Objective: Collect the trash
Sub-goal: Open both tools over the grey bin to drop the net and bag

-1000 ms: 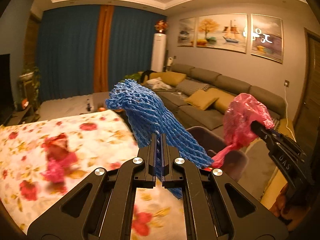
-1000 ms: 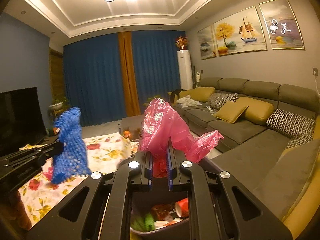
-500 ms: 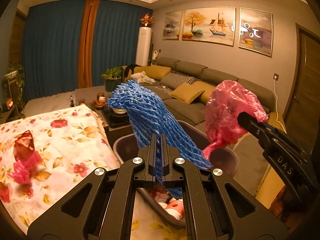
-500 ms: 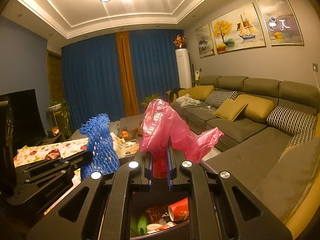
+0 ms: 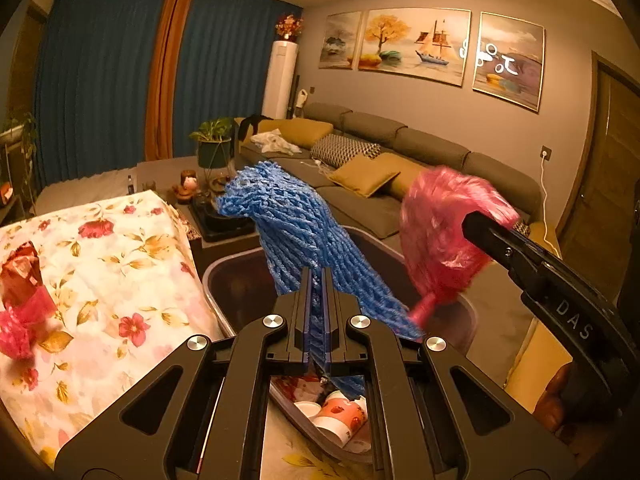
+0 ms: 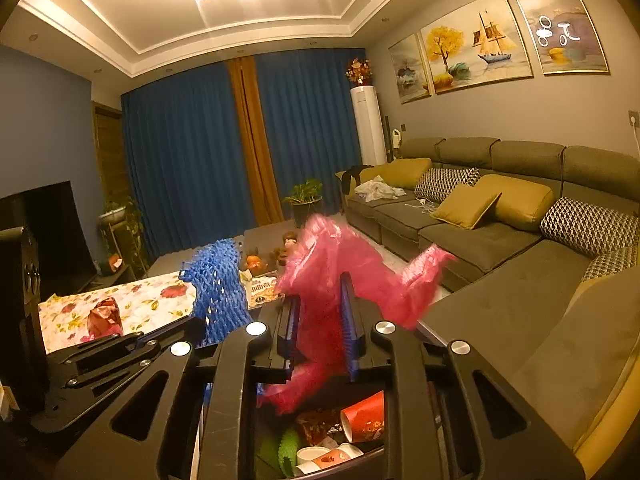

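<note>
Left wrist view: my left gripper [image 5: 317, 280] is clamped on the blue foam net [image 5: 296, 236], its jaws pressed nearly together with the net standing up between them, directly above the open bin [image 5: 468, 312]. Cups and wrappers already lie in the bin's bottom. My right gripper [image 5: 474, 220] enters from the right with the pink plastic bag [image 5: 440, 240], also above the bin's far side. On the floral-covered desk [image 5: 120, 280] to the left, a red and pink wrapper [image 5: 20, 292] remains uncollected. Right wrist view: my right gripper [image 6: 318, 312] has just been opening; its jaws stand apart with the pink plastic bag [image 6: 340, 280] loose between them, blurred and apparently slipping down toward the bin [image 6: 340, 440] below. The blue foam net [image 6: 218, 292] shows at left in my left gripper [image 6: 192, 326]. Assessment: the step in hand is the drop. Next, I judge, the left jaws must part to release the net over the bin, then both hands return to the desk for the remaining wrapper.
</note>
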Action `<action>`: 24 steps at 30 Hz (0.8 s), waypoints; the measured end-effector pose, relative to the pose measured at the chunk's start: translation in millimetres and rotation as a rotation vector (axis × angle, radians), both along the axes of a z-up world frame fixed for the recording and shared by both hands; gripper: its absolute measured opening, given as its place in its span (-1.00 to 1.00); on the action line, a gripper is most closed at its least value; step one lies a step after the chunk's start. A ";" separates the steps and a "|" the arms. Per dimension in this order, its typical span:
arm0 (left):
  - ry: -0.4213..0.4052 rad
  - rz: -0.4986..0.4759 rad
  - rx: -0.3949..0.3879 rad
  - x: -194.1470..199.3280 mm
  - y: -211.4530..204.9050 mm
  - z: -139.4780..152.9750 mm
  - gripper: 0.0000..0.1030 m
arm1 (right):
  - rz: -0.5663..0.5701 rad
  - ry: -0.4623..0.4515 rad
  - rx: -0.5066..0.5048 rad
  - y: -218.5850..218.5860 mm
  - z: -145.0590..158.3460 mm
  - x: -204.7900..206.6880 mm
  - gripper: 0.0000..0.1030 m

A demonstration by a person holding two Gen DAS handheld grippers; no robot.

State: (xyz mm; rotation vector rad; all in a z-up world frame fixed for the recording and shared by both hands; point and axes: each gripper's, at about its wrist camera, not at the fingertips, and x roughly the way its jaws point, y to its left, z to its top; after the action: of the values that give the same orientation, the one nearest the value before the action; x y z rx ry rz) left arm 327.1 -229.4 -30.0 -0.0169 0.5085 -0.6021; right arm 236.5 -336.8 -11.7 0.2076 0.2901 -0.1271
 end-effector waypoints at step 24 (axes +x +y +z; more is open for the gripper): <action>-0.041 0.203 0.017 -25.1 78.1 -2.6 0.68 | -0.059 -0.034 0.008 5.6 7.2 -27.0 0.55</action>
State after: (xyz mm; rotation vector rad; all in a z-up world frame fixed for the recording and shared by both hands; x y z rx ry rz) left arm 302.0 -151.3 -32.6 -0.0397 0.4657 -0.3992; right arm 209.4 -331.1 -4.6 0.2265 0.2510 -0.1802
